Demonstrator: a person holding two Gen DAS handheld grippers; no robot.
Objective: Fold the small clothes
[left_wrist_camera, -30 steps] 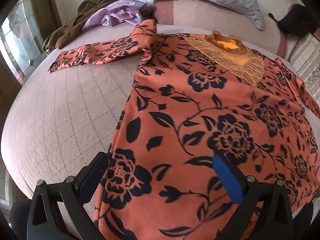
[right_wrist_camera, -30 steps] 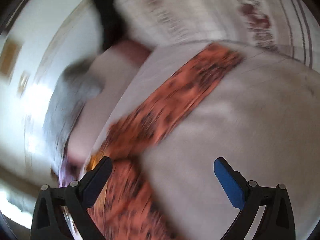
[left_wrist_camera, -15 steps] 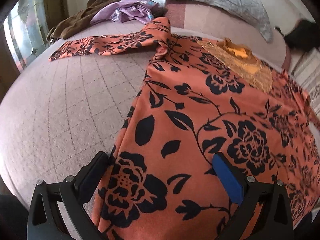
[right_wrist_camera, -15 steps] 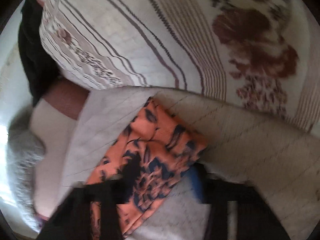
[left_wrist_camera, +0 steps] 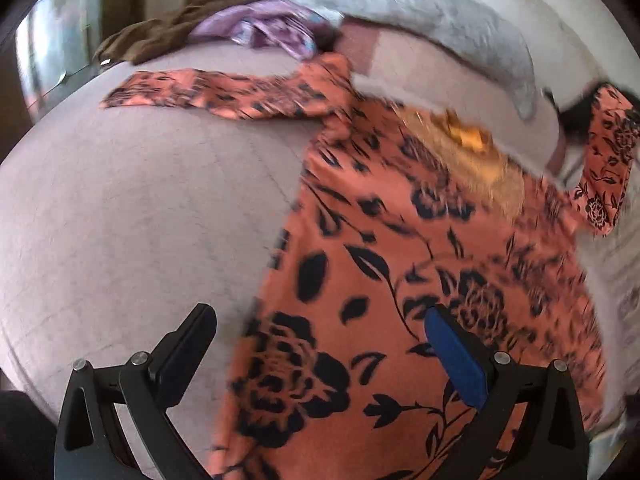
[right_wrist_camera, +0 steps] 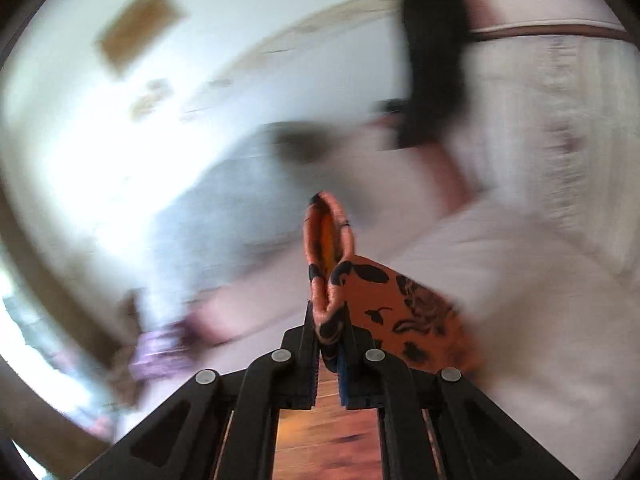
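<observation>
The left gripper [left_wrist_camera: 320,344] is spread wide over the hem of the orange floral blouse [left_wrist_camera: 400,272], which lies flat on the quilted bed [left_wrist_camera: 140,220]. The right gripper [right_wrist_camera: 329,344] pinches one sleeve [right_wrist_camera: 332,272], lifted clear. Behind: brown garment [left_wrist_camera: 160,36], purple cloth [left_wrist_camera: 264,30], grey pillow [left_wrist_camera: 440,28].

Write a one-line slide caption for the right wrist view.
Right gripper shut on the cuff of the orange floral top's sleeve, lifted clear of the bed; background motion-blurred.
</observation>
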